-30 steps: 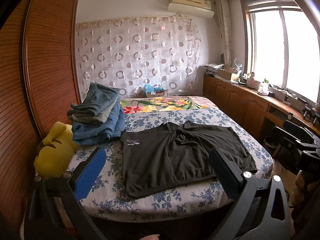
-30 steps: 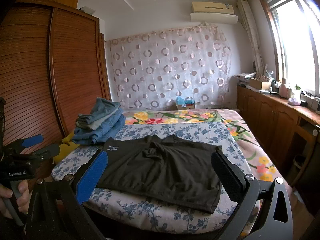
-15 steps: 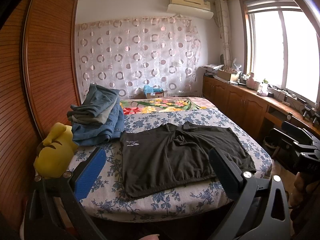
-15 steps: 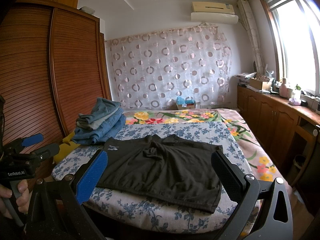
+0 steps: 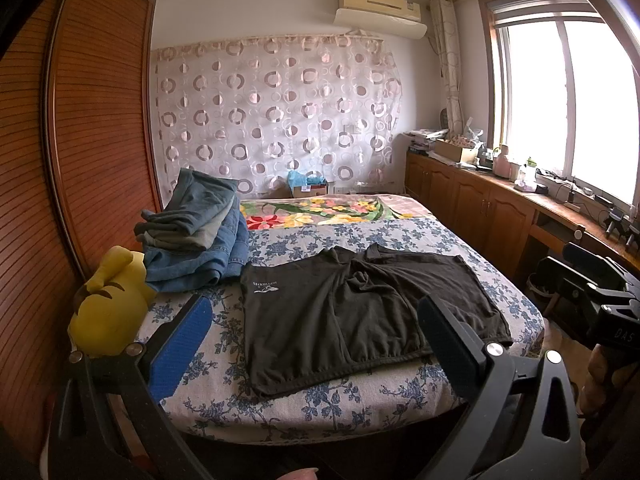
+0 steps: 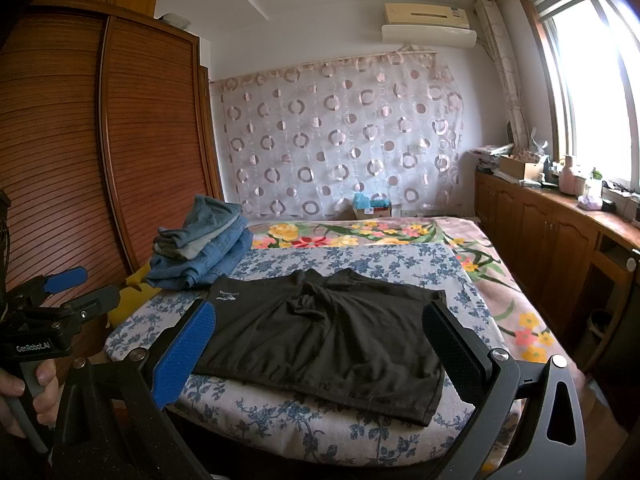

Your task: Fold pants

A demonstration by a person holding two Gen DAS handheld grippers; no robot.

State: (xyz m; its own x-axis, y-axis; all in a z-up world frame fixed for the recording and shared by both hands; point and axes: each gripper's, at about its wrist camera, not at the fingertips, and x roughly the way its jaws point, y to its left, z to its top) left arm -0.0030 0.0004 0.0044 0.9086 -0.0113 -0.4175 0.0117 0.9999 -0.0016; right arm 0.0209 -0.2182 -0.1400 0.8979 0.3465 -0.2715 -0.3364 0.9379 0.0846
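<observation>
Nothing much has moved since a second ago: both views sit almost unchanged, only a slight drift, shorts untouched. Black shorts [image 5: 360, 320] lie spread flat on the bed [image 5: 360, 404], near edge, roughly centre frame in both views; crotch area is bunched at about 12 o'clock of the garment, logo corner at 10. Jeans pile [image 5: 200, 244] sits at 10 o'clock just beside the shorts' far-left corner, yellow plush [image 5: 108, 312] at 9 off the bed edge. Risks, my read: thin fabric, so a pinch may take only the top layer and the fold comes out skewed; the bunched middle may get locked into the fold if not smoothed first; dragging the near hem could pull the shorts off the edge; a left-side grab could snag the jeans. Left gripper [image 5: 316, 344] is wide open, holds nothing, touches nothing, hovering short of the bed. Right gripper [image 6: 320, 344] same: fingers spread wide, empty, clear of the fabric. Each shows in the other's view, hand on handle.
</observation>
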